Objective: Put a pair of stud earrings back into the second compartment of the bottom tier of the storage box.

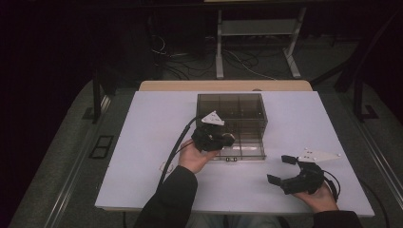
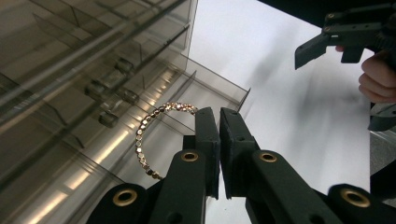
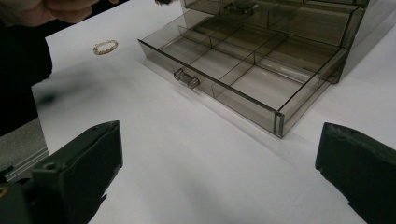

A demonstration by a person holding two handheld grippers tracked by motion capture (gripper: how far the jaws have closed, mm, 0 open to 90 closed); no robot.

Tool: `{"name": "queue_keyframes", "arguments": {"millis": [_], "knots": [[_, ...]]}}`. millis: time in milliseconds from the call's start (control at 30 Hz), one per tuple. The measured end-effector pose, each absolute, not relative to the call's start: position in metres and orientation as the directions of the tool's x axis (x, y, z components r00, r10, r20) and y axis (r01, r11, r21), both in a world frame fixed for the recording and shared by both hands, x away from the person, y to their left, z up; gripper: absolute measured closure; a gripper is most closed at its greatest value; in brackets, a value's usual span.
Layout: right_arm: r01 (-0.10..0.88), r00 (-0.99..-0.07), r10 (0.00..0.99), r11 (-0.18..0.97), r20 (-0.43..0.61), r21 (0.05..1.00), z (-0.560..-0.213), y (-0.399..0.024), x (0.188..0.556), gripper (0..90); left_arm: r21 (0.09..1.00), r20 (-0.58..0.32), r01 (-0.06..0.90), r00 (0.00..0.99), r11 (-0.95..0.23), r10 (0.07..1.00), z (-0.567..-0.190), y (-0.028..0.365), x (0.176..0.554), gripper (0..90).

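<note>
My left gripper (image 2: 219, 112) is shut on a gold beaded bracelet (image 2: 144, 135), which hangs out to one side of the jaws. It hovers over the pulled-out bottom drawer (image 1: 243, 152) of a smoky transparent drawer box (image 1: 230, 105), near the drawer's left end. The drawer (image 3: 210, 88) has several bare compartments and a small clear handle (image 3: 187, 78). My right gripper (image 1: 280, 169) rests near the table's front right, jaws wide open with nothing between them, aimed toward the drawer. A second gold bracelet (image 3: 105, 46) lies on the table left of the drawer.
The white table top (image 1: 157, 123) has bare room on both sides of the box. The person's left hand (image 1: 192, 156) and dark sleeve reach in from the front edge. Beyond the table is dark floor with cables and a desk frame (image 1: 256, 42).
</note>
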State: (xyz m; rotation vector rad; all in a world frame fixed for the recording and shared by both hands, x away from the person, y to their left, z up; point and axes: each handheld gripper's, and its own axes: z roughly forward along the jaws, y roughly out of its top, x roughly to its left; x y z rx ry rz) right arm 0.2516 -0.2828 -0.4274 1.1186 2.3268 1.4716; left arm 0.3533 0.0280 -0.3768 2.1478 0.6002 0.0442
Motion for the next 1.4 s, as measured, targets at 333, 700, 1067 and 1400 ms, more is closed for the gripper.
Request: {"name": "queue_keyframes", "arguments": {"millis": [333, 700, 1067, 1400], "knots": [[0.501, -0.705, 0.669, 0.232, 0.237, 0.834, -0.427, -0.283, 0.252, 0.1, 0.762, -0.196, 0.419, 0.876, -0.494, 0.441, -0.385, 0.023, 0.358, 85.7], [0.500, -0.707, 0.667, 0.234, 0.237, 0.834, -0.427, -0.283, 0.252, 0.0, 0.754, -0.217, 0.439, 0.869, -0.489, 0.444, -0.394, 0.018, 0.363, 85.7], [0.497, -0.709, 0.665, 0.235, 0.235, 0.835, -0.427, -0.283, 0.252, 0.1, 0.729, -0.227, 0.450, 0.870, -0.516, 0.437, -0.404, 0.011, 0.367, 85.7], [0.498, -0.711, 0.663, 0.237, 0.237, 0.834, -0.427, -0.283, 0.251, 0.1, 0.689, -0.240, 0.475, 0.862, -0.547, 0.446, -0.413, 0.009, 0.372, 85.6]]}}
